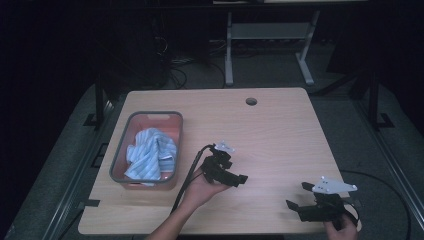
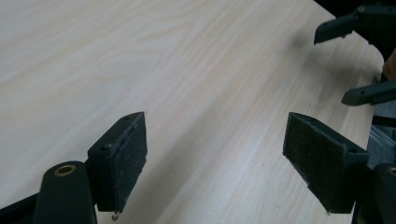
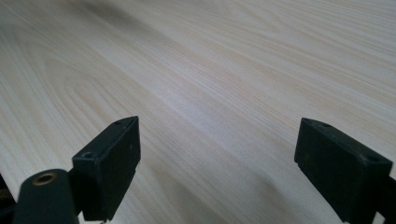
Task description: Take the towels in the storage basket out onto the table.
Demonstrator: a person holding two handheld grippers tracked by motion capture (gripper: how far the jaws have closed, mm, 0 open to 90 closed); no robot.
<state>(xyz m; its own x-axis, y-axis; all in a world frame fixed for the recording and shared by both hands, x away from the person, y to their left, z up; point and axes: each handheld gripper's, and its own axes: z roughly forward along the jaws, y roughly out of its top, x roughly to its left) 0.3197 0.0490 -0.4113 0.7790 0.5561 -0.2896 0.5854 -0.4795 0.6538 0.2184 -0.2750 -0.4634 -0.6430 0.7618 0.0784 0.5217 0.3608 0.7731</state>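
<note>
In the high view, the left gripper (image 1: pixel 243 178) is held over the worktop (image 1: pixel 280 125) a little left of its middle, toward the near edge, with nothing between its jaws. The right gripper (image 1: pixel 296 198) sits at the near right corner, a hand (image 1: pixel 340 227) behind it, its jaws spread and empty. A grey bin (image 1: pixel 148 116) stands by the left edge, just beside the left gripper's cable, and holds a crumpled blue striped cloth (image 1: pixel 150 154) (lying wholly inside the rim).

In the left gripper view, the two black padded jaws stand wide apart over bare wood, gripping nothing; the right gripper (image 2: pixel 357 60) shows at the upper right, also parted.

In the right gripper view, its jaws are likewise wide apart, with only the worktop (image 3: pixel 196 70) between them.
</note>
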